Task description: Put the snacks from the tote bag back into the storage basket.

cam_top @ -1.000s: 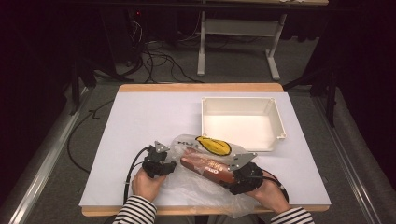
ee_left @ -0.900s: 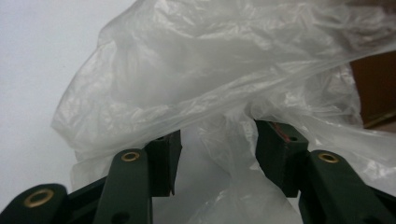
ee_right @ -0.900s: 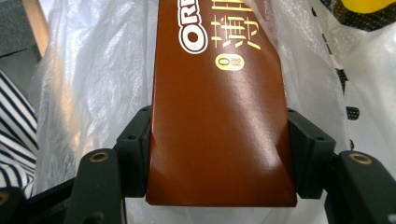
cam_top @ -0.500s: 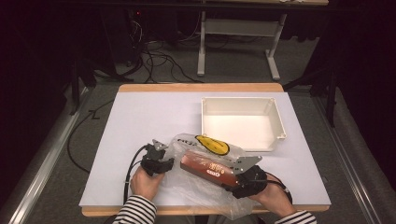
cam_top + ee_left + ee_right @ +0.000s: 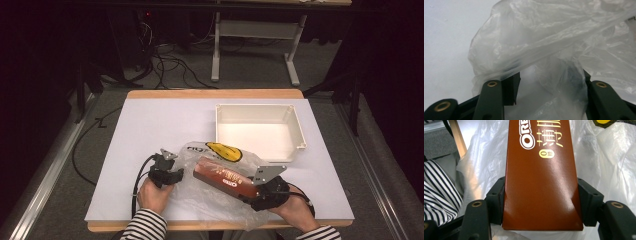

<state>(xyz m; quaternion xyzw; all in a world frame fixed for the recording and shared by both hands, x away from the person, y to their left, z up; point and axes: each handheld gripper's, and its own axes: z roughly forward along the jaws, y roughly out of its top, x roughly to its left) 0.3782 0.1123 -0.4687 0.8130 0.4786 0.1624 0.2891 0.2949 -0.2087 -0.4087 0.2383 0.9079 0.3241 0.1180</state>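
Observation:
A brown Oreo box [image 5: 224, 177] lies slantwise over a clear plastic bag [image 5: 207, 202] at the table's near edge. My right gripper [image 5: 251, 190] is shut on the box's near end; in the right gripper view both pads [image 5: 497, 200] press its sides and dent the box [image 5: 541, 170]. My left gripper [image 5: 175, 174] is at the bag's left edge. Its jaws have just been opening and stand apart [image 5: 549, 77], with loose bag film [image 5: 554, 50] between them and draped over the right-hand jaw. A yellow and black item [image 5: 225, 151] lies on the bag's far side.
An empty white bin [image 5: 300, 131] stands at the right, just beyond the bag. The white table cover [image 5: 160, 120] stretches to the left and back. Cables trail from both grippers toward the person's striped sleeves [image 5: 145, 227].

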